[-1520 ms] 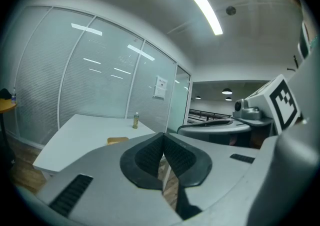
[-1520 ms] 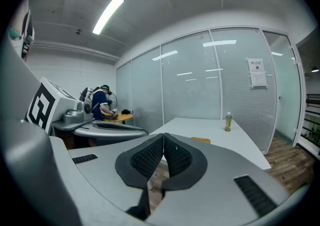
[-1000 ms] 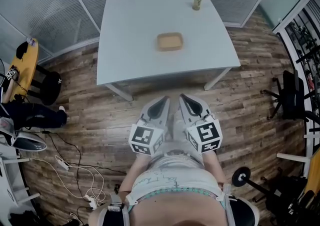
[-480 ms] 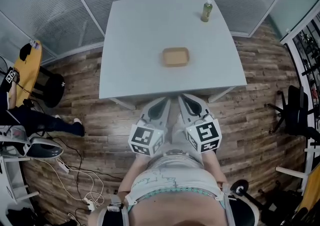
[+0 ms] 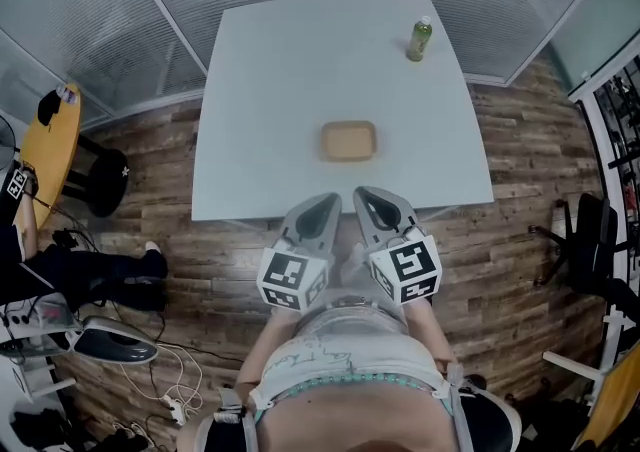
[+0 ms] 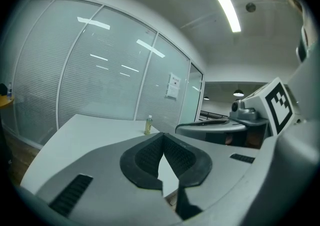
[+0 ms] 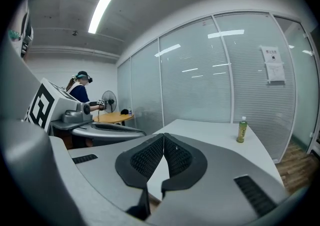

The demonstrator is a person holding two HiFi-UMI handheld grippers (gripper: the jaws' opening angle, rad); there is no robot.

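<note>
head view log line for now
left claw shut, empty | right claw shut, empty | tray ahead on table | bottle far corner

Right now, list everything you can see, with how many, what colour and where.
table: one, pale grey, centre of the head view
tray: one, tan, on the table's near half
bottle: one, green, table's far right corner
round table: one, wooden, far left
stool: one, black, beside the round table
chair: one, black, right edge
cables: several, white and black, lower left
left hand-held gripper: one, grey, shut, empty, at the table's near edge
right hand-held gripper: one, grey, shut, empty, beside it
</note>
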